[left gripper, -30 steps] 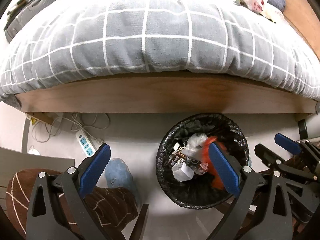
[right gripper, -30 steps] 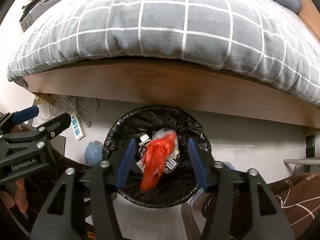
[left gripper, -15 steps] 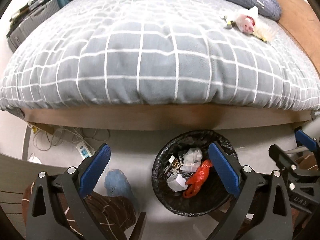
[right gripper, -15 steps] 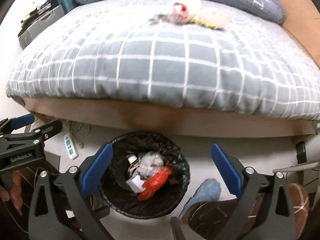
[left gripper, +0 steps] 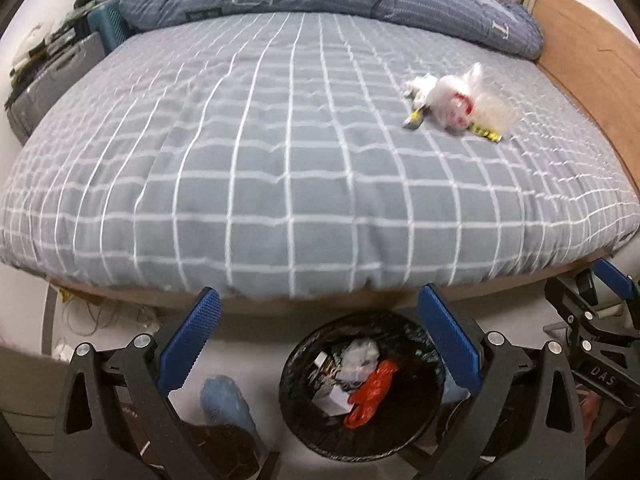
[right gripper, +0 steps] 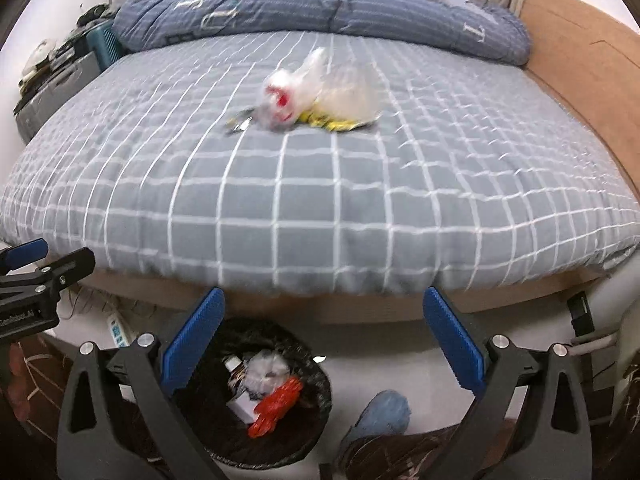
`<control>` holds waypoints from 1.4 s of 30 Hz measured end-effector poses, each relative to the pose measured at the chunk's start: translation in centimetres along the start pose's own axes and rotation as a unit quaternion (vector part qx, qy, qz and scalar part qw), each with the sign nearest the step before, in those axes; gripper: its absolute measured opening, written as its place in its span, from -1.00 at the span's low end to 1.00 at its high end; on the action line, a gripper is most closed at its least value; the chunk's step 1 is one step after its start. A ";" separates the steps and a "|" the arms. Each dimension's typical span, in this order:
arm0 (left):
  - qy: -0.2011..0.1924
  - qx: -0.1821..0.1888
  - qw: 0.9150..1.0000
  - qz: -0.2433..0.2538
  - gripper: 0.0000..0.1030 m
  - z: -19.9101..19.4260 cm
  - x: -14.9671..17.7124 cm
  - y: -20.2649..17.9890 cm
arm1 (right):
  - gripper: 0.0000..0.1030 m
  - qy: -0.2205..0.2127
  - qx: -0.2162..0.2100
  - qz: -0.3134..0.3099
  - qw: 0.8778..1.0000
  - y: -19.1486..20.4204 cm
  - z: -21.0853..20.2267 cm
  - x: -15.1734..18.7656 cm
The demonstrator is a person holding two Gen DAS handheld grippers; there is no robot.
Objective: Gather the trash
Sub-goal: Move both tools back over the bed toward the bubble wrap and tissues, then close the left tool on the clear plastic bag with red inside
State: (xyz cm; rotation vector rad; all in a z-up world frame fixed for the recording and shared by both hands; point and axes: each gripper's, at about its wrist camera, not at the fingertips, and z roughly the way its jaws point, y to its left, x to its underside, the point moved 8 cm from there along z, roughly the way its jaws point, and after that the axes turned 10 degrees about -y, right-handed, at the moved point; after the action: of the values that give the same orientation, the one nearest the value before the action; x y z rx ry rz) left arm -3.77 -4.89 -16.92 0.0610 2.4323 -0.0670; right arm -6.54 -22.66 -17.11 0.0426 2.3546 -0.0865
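Note:
A black-lined trash bin [left gripper: 424, 420] [right gripper: 320, 408] stands on the floor at the foot of the bed. Inside lie a red plastic wrapper [left gripper: 370, 394] [right gripper: 278, 404], white crumpled plastic and a small box. On the grey checked bedspread [left gripper: 280, 168] [right gripper: 320, 184] rests a heap of trash: a clear plastic bag with red print [left gripper: 456, 100] [right gripper: 316, 92] over yellow wrappers. My left gripper [left gripper: 318, 340] is open and empty, above the bin's left side. My right gripper [right gripper: 324, 344] is open wide, nothing between its fingers, above the bin's right edge.
A blue quilt [right gripper: 320, 8] is bunched at the bed's far end, against a wooden headboard side [right gripper: 580, 72]. Grey and teal cases [left gripper: 72, 60] sit left of the bed. A power strip [right gripper: 118, 330] and cables lie on the floor; blue slippers [left gripper: 226, 400] [right gripper: 380, 412] are near the bin.
The right gripper opened and the red wrapper fell into the bin. Both grippers rose and tilted up, so the bed top and its trash heap came into view.

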 end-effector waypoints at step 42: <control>-0.015 0.045 0.998 0.046 0.79 12.9 -15.2 -14.1 | 0.85 -0.023 0.027 0.052 0.998 -11.5 8.1 -10.4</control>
State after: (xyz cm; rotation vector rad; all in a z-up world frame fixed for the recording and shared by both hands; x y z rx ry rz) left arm 15.25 -20.16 -16.36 0.2095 2.3920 -0.1345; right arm 5.93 -34.80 -14.89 0.1875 2.2991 -0.1004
